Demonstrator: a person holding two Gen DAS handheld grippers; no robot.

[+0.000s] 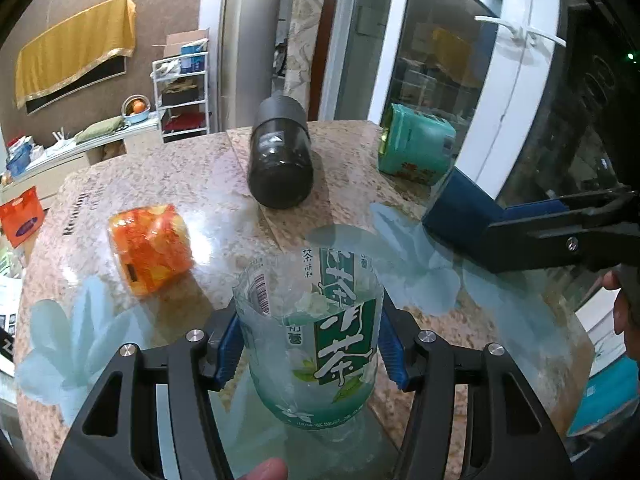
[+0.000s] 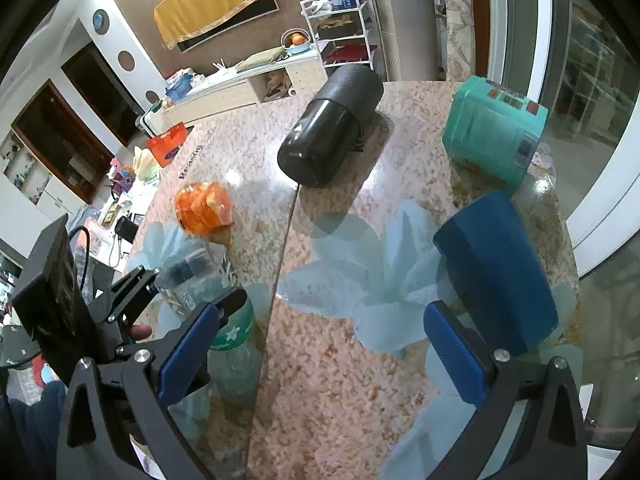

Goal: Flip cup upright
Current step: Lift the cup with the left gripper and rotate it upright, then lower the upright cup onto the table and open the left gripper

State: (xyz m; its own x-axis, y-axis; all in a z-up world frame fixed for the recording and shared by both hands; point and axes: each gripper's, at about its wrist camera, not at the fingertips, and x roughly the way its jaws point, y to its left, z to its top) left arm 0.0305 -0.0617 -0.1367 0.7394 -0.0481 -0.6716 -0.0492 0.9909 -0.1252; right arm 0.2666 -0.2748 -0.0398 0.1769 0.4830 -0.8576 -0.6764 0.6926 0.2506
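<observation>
The cup (image 1: 310, 332) is a clear cut-off tea bottle with a green label; it stands with its open rim up between my left gripper's blue pads. My left gripper (image 1: 310, 346) is shut on it just above the glass-topped table (image 1: 192, 184). The cup also shows in the right wrist view (image 2: 224, 320), partly hidden by a finger. My right gripper (image 2: 320, 356) is open and empty, low over the table; its fingers (image 1: 516, 224) show at the right of the left wrist view. A blue block (image 2: 496, 272) lies just beyond its right finger.
On the table lie a black cylinder (image 1: 280, 156), an orange cup (image 1: 150, 248) on its side and a teal container (image 1: 416, 148) on its side. A window frame (image 1: 516, 92) borders the table's right side. Shelves and a counter stand beyond the far edge.
</observation>
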